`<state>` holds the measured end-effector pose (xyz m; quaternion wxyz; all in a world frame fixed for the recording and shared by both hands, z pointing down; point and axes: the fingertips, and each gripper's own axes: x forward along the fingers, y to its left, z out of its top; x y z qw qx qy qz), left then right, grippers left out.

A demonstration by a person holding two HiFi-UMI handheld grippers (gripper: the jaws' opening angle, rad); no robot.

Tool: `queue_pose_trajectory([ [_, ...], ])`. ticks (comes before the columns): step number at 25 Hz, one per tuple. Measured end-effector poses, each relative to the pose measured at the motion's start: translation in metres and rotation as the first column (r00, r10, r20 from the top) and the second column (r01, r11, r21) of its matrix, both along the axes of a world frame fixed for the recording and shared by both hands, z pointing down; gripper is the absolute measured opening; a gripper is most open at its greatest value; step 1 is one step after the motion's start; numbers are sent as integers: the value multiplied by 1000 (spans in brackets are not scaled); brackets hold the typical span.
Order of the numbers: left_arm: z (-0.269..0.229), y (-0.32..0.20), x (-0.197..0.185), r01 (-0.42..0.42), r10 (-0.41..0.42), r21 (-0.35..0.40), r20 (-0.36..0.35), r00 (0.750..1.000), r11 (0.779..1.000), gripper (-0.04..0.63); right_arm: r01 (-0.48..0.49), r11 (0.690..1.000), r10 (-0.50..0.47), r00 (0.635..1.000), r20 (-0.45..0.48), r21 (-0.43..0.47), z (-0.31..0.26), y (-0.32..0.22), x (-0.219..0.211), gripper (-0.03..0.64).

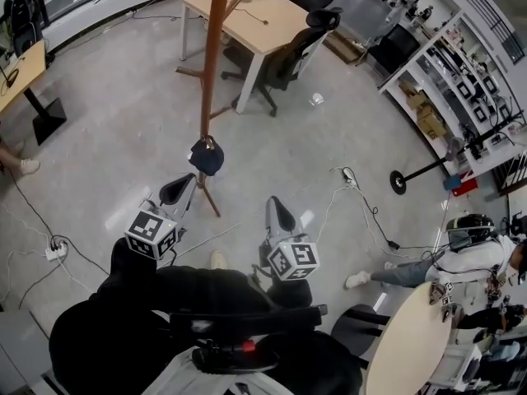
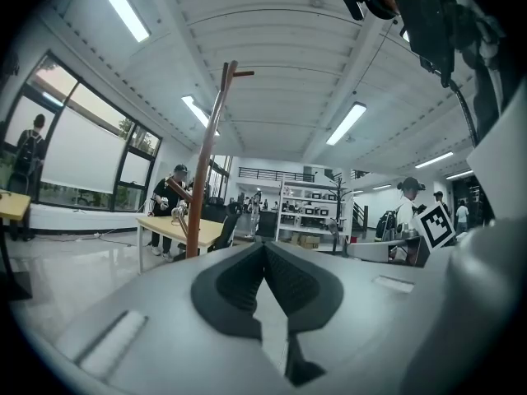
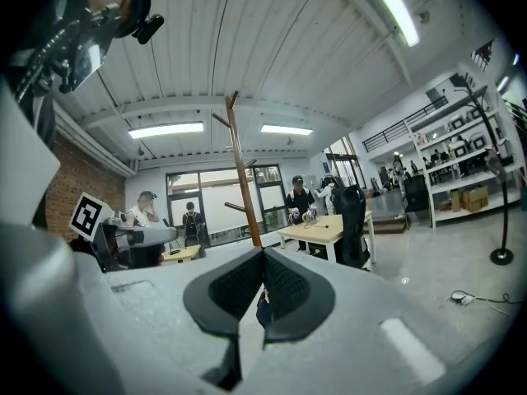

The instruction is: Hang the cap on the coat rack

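Head view: left hand-held gripper (image 1: pixel 183 186) and right hand-held gripper (image 1: pixel 278 211) level, side by side, jaws closed, empty, facing cap (image 1: pixel 207 156).

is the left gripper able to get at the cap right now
Probably yes: the cap hangs on the rack just ahead of the left gripper, with nothing between them, though its jaws are shut.

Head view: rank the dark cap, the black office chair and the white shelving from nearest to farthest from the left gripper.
1. Dark cap: hanging on the coat rack, just ahead of the left gripper.
2. Black office chair: farther ahead and to the right, beside the wooden table.
3. White shelving: far off at the right edge of the room.
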<state>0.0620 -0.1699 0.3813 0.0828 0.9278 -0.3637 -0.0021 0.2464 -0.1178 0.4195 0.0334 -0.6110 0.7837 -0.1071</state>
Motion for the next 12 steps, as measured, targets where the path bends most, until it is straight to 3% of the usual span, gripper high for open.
queue_pose_trajectory([
  [12,7,-2,-1,-2,2,-2,8,1000,1000,3,6,1000,-6,1000,-9,-11,2,-2,-4,3],
])
